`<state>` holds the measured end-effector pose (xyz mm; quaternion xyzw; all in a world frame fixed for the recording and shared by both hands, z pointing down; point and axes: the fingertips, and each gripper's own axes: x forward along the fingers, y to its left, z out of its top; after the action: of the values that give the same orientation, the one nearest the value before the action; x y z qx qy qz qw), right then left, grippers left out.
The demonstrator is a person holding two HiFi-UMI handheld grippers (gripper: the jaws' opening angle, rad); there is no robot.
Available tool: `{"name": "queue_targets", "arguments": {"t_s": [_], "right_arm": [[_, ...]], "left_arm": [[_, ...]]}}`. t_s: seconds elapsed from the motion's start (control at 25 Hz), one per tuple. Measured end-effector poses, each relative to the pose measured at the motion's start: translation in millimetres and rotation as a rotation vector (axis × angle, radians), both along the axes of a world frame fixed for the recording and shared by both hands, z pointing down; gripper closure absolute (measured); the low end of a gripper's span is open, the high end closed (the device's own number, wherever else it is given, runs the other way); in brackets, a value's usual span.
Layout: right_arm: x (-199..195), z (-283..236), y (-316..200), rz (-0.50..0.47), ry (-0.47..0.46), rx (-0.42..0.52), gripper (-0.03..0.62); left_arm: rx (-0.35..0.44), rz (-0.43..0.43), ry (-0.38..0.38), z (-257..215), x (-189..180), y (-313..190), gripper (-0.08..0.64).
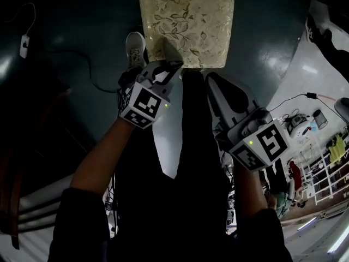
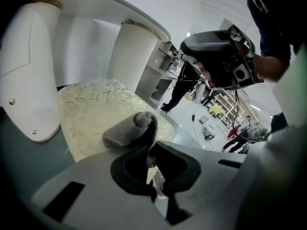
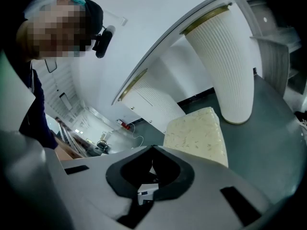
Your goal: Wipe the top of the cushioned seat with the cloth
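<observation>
Cloth [image 2: 128, 129] sits pinched in my left gripper [image 1: 168, 67], at the near edge of the cushioned seat [image 1: 188, 21]. My right gripper [image 1: 217, 86] is closed, empty. Wiping looks barely begun; next, press down and sweep across.

Cloth [image 2: 130, 131] before seat [image 2: 91, 109] — columns [image 2: 134, 56] (two) behind

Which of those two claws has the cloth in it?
The left claw: a rolled grey cloth is pinched in its jaws, near the cushioned seat. The right claw is shut on nothing.
</observation>
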<state>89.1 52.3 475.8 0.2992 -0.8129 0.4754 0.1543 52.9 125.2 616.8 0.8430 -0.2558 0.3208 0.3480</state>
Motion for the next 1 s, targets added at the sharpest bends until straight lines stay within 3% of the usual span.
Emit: {"name": "queue_targets", "arguments": {"t_s": [0.56, 1.0], "right_arm": [[119, 6, -11, 0.115, 0.025, -0.008, 0.566], [129, -3, -19, 0.185, 0.011, 0.004, 0.566]], "left_arm": [[-0.016, 0.089, 0.048, 5, 124, -17, 0.541], [0.007, 0.106, 0.116, -27, 145, -35, 0.541]]}}
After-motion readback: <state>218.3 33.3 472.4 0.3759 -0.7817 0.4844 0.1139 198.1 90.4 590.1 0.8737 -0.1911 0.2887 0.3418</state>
